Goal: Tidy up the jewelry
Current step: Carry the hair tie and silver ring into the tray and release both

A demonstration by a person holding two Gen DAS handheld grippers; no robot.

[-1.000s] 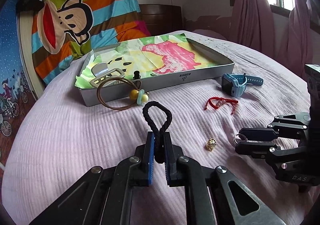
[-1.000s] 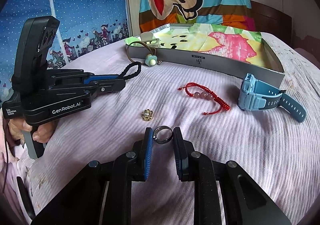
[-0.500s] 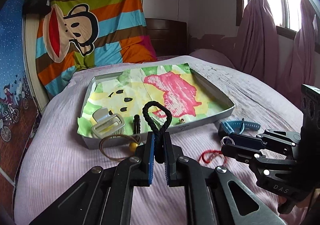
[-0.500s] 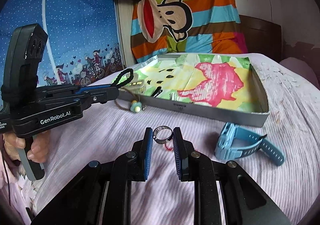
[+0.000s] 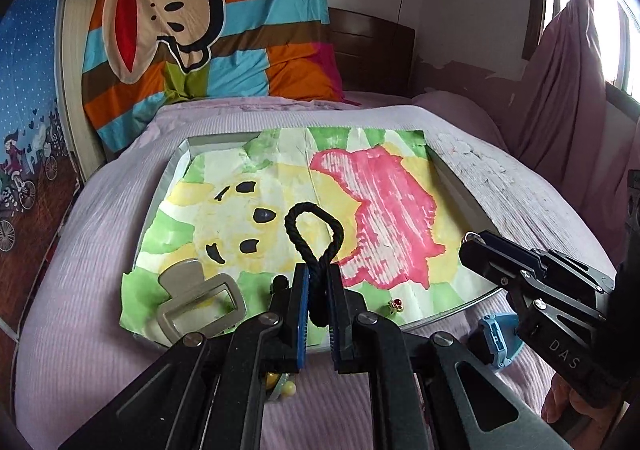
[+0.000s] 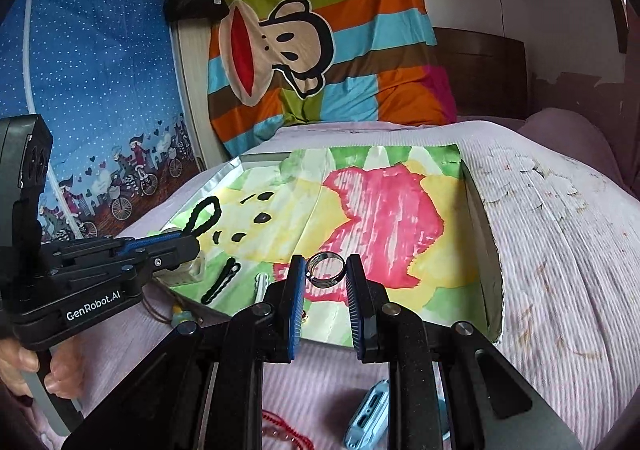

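Observation:
My left gripper (image 5: pixel 317 282) is shut on a black braided hair tie (image 5: pixel 314 234) and holds its loop upright over the near part of the shallow grey tray (image 5: pixel 170 170) lined with a painted paper. My right gripper (image 6: pixel 325 274) is shut on a silver ring (image 6: pixel 326 270), held above the tray's (image 6: pixel 490 250) near edge. In the tray lie a grey hair claw (image 5: pixel 196 298), a black hair clip (image 6: pixel 222 280), a white clip (image 6: pixel 262 286) and a small red-gold earring (image 5: pixel 396 305). The left gripper also shows in the right wrist view (image 6: pixel 188 238).
On the pink bedspread near the tray lie a blue watch (image 6: pixel 372 414), a red cord bracelet (image 6: pixel 284 432) and a brown hair band with a pastel bead (image 6: pixel 182 316). A striped monkey blanket (image 5: pixel 200 22) hangs behind the bed. Curtains (image 5: pixel 568 82) hang at right.
Both grippers have risen and moved forward from the bedspread to above the tray's near part, still carrying the hair tie and the ring.

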